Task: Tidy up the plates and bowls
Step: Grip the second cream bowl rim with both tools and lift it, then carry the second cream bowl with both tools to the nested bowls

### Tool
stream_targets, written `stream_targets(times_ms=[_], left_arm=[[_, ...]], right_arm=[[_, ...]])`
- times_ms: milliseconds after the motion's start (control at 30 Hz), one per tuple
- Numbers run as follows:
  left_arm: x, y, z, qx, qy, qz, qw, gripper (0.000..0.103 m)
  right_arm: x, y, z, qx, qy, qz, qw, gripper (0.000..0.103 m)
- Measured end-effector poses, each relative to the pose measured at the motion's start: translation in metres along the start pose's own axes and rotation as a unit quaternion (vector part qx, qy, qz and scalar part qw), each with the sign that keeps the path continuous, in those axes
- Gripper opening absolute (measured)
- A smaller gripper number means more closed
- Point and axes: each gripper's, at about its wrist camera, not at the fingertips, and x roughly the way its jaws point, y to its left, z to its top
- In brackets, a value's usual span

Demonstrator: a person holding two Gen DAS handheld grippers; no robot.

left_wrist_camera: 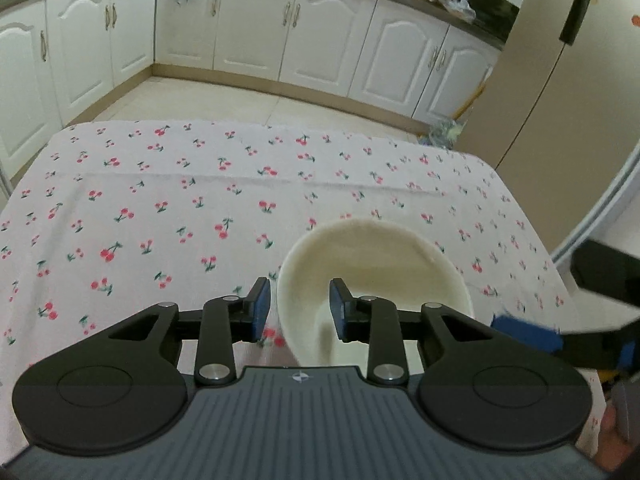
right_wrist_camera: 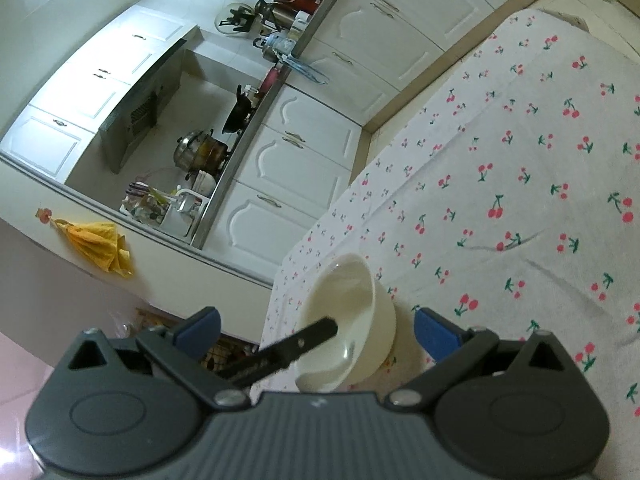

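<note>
- Right now a single cream bowl (left_wrist_camera: 372, 276) sits on the cherry-print cloth (left_wrist_camera: 160, 208) of the table, near its front right corner in the left wrist view; no plates or other bowls show in either view.
- Left gripper (left_wrist_camera: 298, 306): its jaws straddle the bowl's near wall, one blue pad (left_wrist_camera: 262, 308) outside and the other down inside. A sliver of gap seems to remain on each side, so I'd call it loosely spread around the rim, not yet pinching, though the fisheye makes that hard to swear to.
- Right gripper (right_wrist_camera: 316, 330): jaws spread wide and holding nothing. The bowl (right_wrist_camera: 348, 320) lies between its pads with room to spare, and the left gripper's dark finger (right_wrist_camera: 298, 346) dips into the bowl from the left of that view.
- Seen from the right wrist, the bowl looks tipped, but that camera is rolled, so I cannot tell whether it stands flat or lifts on one edge.
- Step in hand, as I judge it: taking hold of the bowl by its rim, an early step in the tidying.
- Next move calls for the left pads to close firmly on the wall before any lift; a thin glazed rim could slip or swing. The right gripper should stay clear or steady the far side.
- Where the bowl is meant to go is not visible.
</note>
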Motion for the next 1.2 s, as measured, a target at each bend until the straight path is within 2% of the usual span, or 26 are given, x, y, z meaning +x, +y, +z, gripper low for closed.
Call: stream_targets(times_ms=[233, 633, 800, 1200], left_arm=[[0.008, -0.01, -0.001, 0.008, -0.004, -0.009, 0.9999, 0.031], [0.001, -0.026, -0.015, 0.02, 0.003, -0.021, 0.9996, 0.02], [-0.004, -0.028, -0.021, 0.016, 0.0, -0.019, 0.9997, 0.018], [-0.028, -0.015, -0.026, -0.012, -0.021, -0.024, 0.9994, 0.016]], right_arm=[[0.005, -0.006, -0.002, 0.02, 0.011, 0.013, 1.0, 0.102], [0.002, -0.012, -0.002, 0.043, -0.006, 0.03, 0.999, 0.102], [0.002, -0.008, -0.002, 0.031, -0.006, 0.031, 0.999, 0.103], [0.001, 0.004, -0.003, 0.013, 0.006, 0.064, 0.998, 0.103]])
